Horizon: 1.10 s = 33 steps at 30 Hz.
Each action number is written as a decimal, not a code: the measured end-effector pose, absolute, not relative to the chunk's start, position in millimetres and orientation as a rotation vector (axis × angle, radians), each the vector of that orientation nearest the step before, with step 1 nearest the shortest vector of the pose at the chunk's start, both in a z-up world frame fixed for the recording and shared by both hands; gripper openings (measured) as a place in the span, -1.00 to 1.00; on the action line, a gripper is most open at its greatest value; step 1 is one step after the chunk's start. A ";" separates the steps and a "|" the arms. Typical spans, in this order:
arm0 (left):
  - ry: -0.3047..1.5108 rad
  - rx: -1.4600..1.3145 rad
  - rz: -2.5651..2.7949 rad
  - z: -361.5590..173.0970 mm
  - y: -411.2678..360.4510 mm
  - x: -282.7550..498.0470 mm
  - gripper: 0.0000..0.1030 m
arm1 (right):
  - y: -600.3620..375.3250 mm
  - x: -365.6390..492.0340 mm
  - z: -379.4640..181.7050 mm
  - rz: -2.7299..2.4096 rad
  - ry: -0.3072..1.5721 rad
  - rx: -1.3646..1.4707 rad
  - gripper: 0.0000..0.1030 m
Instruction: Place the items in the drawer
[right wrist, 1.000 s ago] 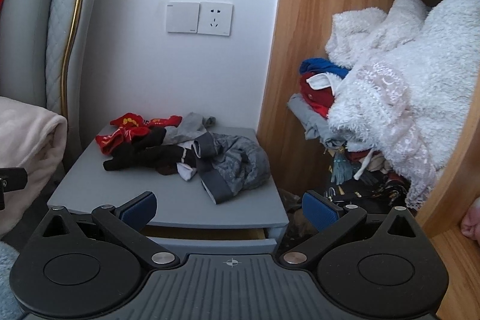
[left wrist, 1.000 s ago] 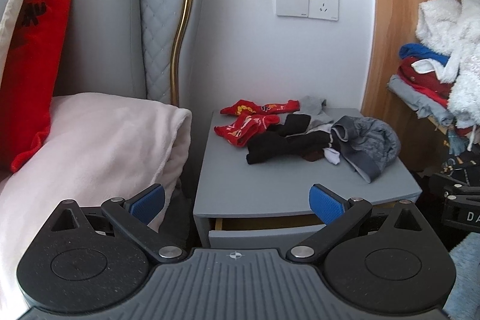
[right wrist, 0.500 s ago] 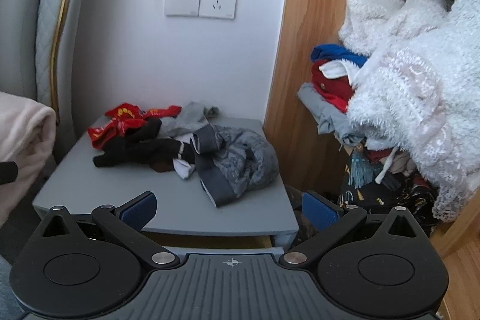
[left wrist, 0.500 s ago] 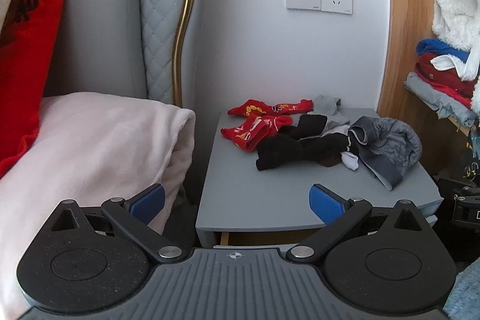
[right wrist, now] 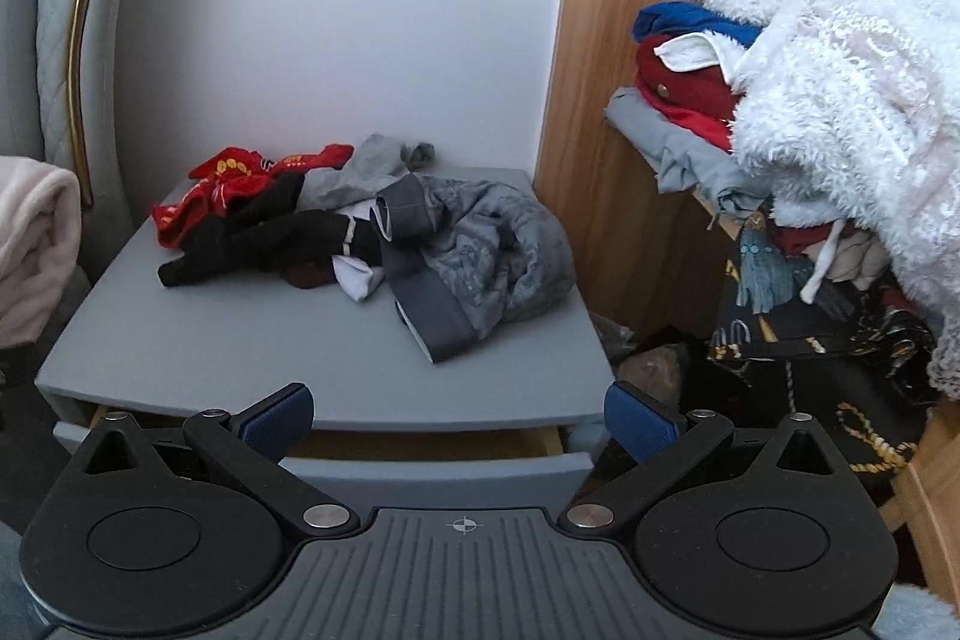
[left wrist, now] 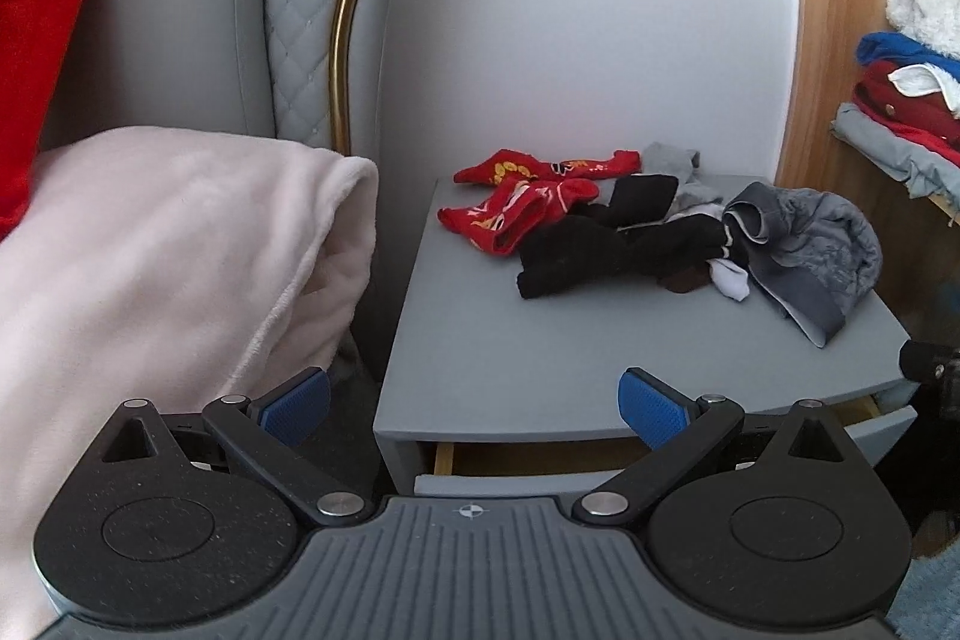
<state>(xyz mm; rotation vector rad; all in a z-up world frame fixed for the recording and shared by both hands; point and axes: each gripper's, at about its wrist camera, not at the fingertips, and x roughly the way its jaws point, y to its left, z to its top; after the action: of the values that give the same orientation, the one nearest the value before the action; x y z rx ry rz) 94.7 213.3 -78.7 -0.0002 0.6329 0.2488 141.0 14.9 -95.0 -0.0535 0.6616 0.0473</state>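
Both claws hang empty with fingers spread wide: the left claw (left wrist: 474, 403) and the right claw (right wrist: 459, 415), each just short of the nightstand. Below them the drawer (right wrist: 432, 466) stands only slightly ajar, so I judge it needs pulling further first. Beyond, on the worktop (right wrist: 240, 340), lie the grey underwear (right wrist: 480, 250), black socks (right wrist: 258, 238) and red socks (right wrist: 228, 178). Pinch one garment at a bunched fold.

Both wrist views face the nightstand (left wrist: 600, 358) closely, slightly from above.
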 end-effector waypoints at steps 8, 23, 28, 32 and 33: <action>0.642 0.021 0.279 -100.1 218.1 105.8 1.00 | 24.0 159.5 -112.4 0.053 0.575 -0.061 0.99; 0.649 0.005 0.292 -123.7 225.3 113.8 1.00 | 39.9 176.7 -162.6 0.029 0.722 -0.167 0.99; 0.682 -0.015 0.284 -132.0 228.9 116.0 1.00 | 39.8 186.2 -177.2 0.016 0.770 -0.172 0.99; 0.688 -0.011 0.273 -134.7 227.7 115.9 1.00 | 36.8 192.1 -183.0 0.000 0.794 -0.144 0.99; 0.688 -0.008 0.272 -135.0 227.1 115.9 1.00 | 36.0 192.8 -183.4 0.000 0.797 -0.141 0.99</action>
<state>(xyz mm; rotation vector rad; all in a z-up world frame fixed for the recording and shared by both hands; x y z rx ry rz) 115.9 227.1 -135.0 -0.0084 0.6883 0.2721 192.8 36.0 -183.4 -0.1414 0.7967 0.0002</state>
